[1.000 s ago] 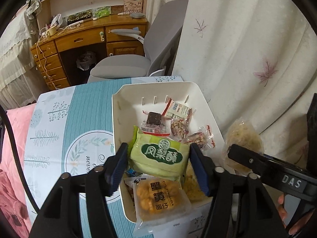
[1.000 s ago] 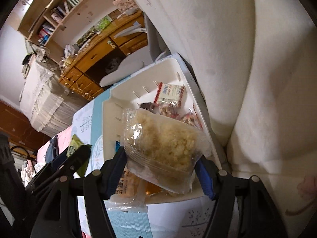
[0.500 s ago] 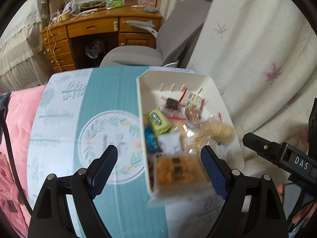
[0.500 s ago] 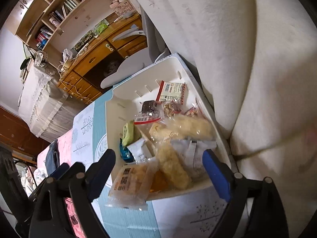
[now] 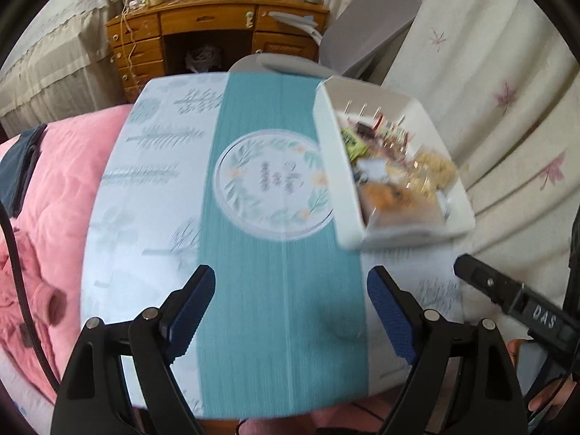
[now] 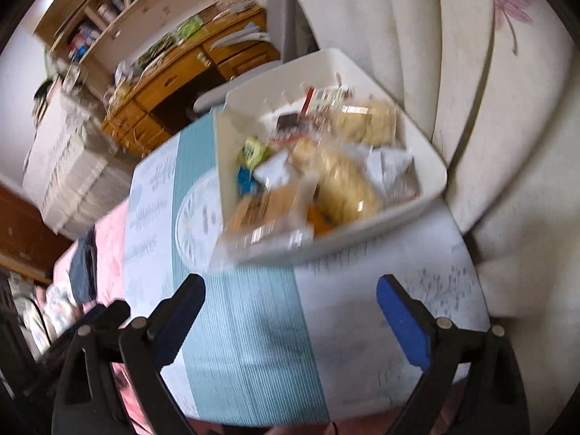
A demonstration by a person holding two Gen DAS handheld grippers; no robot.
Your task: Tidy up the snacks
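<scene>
The snacks (image 6: 319, 177) lie heaped in the white bin (image 6: 431, 166), ahead of my right claw (image 6: 290, 311) and a little to its right; nothing sits between that claw's blue pads (image 6: 402, 326), and its jaws are opening over bare cloth. From my left claw (image 5: 290, 308) the same bin (image 5: 333, 166) stands ahead and off to the right, well apart from the tips, with the packets (image 5: 395, 174) blurred inside: a green one at the far left, pale puffed ones at the right, an orange one nearest me. My left claw is spread wide too, empty, its pads (image 5: 192, 308) hanging over the teal stripe of the tablecloth (image 5: 253, 290). A round leafy emblem (image 5: 268, 185) on the cloth lies straight ahead of it, touching the bin's left wall. To my left claw's left is a pink quilt (image 5: 54, 217); to its right, the other claw's black finger (image 5: 507, 290) and a cream curtain (image 5: 507, 72). Far ahead stand a wooden desk (image 5: 210, 25) and a grey chair (image 5: 362, 36).
</scene>
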